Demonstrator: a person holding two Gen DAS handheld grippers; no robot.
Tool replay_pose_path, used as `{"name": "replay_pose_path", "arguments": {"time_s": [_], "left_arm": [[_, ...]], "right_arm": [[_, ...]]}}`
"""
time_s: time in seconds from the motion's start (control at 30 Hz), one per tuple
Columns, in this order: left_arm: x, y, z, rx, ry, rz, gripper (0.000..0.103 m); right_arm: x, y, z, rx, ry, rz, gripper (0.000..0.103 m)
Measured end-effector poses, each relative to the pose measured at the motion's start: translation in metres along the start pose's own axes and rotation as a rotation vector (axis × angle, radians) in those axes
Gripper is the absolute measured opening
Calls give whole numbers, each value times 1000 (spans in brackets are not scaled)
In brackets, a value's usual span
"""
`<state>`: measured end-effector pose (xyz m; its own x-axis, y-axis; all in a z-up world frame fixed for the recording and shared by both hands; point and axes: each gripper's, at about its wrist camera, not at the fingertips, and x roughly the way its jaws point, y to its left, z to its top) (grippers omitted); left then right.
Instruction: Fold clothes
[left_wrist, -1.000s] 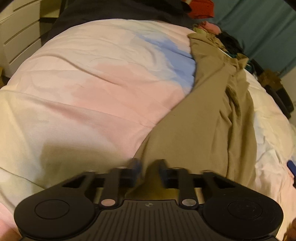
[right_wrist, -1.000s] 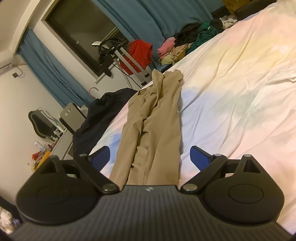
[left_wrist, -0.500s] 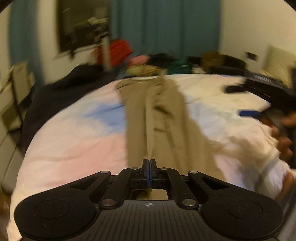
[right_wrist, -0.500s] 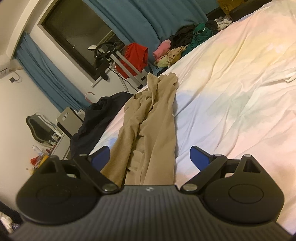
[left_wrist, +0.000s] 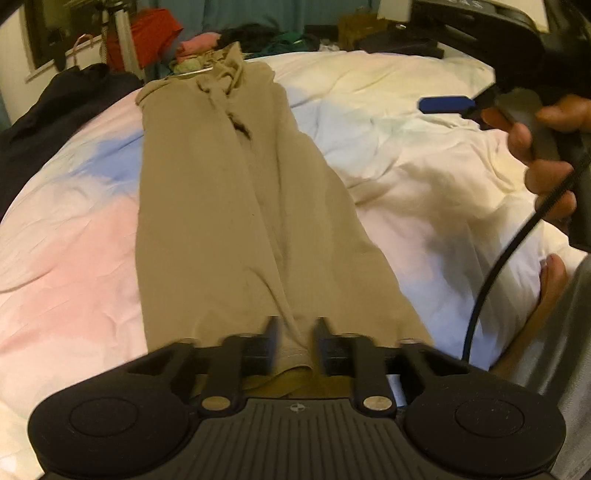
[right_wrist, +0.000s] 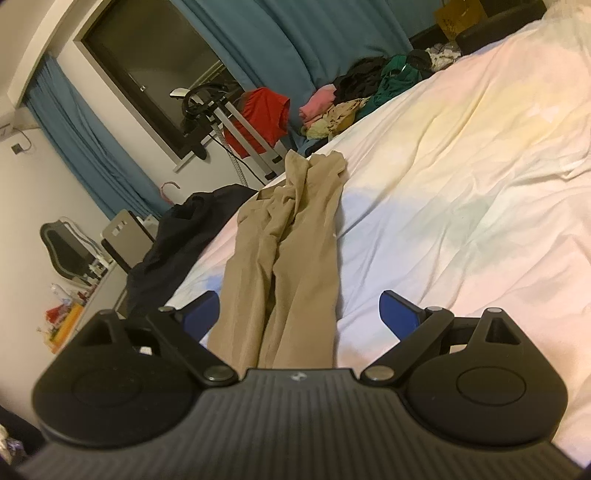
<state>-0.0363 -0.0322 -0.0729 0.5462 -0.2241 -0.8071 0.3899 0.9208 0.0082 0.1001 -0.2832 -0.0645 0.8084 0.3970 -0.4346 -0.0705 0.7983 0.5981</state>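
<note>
A pair of tan trousers (left_wrist: 221, 221) lies stretched lengthwise on the pastel bed cover (left_wrist: 424, 166), waist at the far end. My left gripper (left_wrist: 297, 336) hangs over the near hem, its jaws opening. The hem lies loosely in the gap and neither pad presses on it. In the right wrist view the trousers (right_wrist: 291, 240) run away from my right gripper (right_wrist: 300, 314), which stands wide open just above their near end with nothing gripped. One blue pad (left_wrist: 443, 105) of that gripper shows at the right, held by a person's hand (left_wrist: 546, 155).
A heap of mixed clothes (right_wrist: 351, 99) sits past the bed's far edge. A dark garment (right_wrist: 177, 240) drapes over the bed's left side. A red garment (right_wrist: 258, 114) hangs on a rack before teal curtains. A black cable (left_wrist: 491, 273) hangs at the right.
My left gripper swung round to the trousers' leg end and rolled level. Its jaws, shut on the fabric half a second ago, have parted. The right gripper stayed put.
</note>
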Motion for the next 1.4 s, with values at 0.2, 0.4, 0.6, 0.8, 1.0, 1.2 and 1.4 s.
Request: {"name": "replay_pose_path", "arguments": {"time_s": [0.2, 0.4, 0.6, 0.8, 1.0, 1.2, 1.4], "left_arm": [[-21, 20, 17, -87, -138, 19, 70], [-39, 25, 50, -106, -327, 98, 88], [-36, 23, 80, -127, -435, 127, 102], [2, 26, 104, -100, -422, 205, 103], [20, 53, 89, -226, -391, 201, 103], [17, 75, 82, -244, -423, 245, 103], [26, 103, 83, -297, -433, 273, 103]], "right_arm": [[-9, 11, 5, -100, -65, -23, 95], [-16, 33, 3, -277, -145, -59, 95], [-20, 47, 2, -372, -214, -109, 95], [-23, 51, 4, -392, -254, -121, 95], [-13, 54, -6, -426, -270, -101, 95], [40, 73, 10, -430, -187, -71, 94], [139, 98, 34, -476, -53, -3, 66]]}}
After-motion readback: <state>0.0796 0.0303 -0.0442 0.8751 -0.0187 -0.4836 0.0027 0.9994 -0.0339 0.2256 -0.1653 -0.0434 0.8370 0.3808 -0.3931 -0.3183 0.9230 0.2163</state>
